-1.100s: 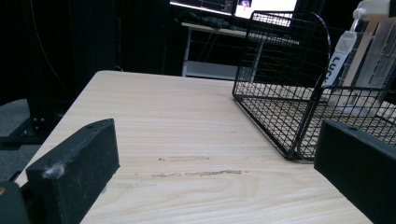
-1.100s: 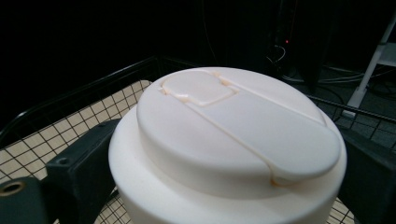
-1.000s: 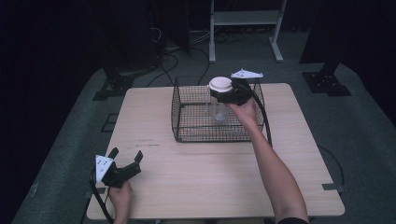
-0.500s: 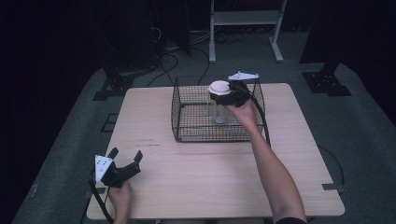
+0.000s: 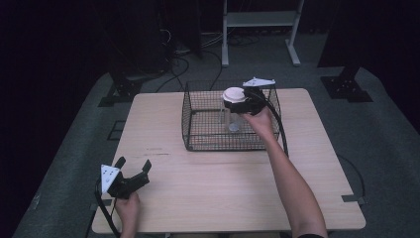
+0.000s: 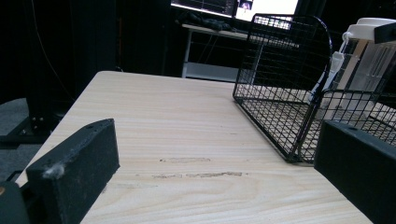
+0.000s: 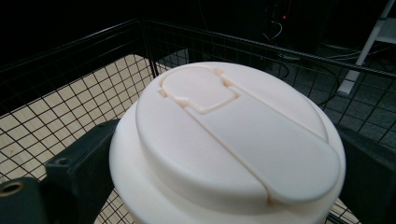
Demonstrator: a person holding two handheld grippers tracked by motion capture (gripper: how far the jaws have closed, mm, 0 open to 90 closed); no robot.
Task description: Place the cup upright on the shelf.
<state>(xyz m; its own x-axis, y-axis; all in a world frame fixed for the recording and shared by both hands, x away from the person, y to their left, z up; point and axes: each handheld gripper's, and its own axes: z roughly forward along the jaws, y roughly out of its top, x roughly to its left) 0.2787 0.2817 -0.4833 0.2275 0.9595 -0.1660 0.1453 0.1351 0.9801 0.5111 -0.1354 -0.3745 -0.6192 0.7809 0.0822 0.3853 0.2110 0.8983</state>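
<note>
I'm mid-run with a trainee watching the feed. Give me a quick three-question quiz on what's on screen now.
1. True or false: the right gripper is clamped on the white-lidded clear container.
2. Where is that container: A) lying on the bare table, B) in the wire basket, C) on the floor?
3. How do the left gripper's jaws stand?

Key: 1 true. 2 B. 3 Open, holding nothing, low over the table's near-left corner.

right arm reaches far forward, its right gripper point(image 5: 237, 101) clamped shut at the jaws. left gripper point(image 5: 132, 171) rests low near the person, jaws spread wide.
</note>
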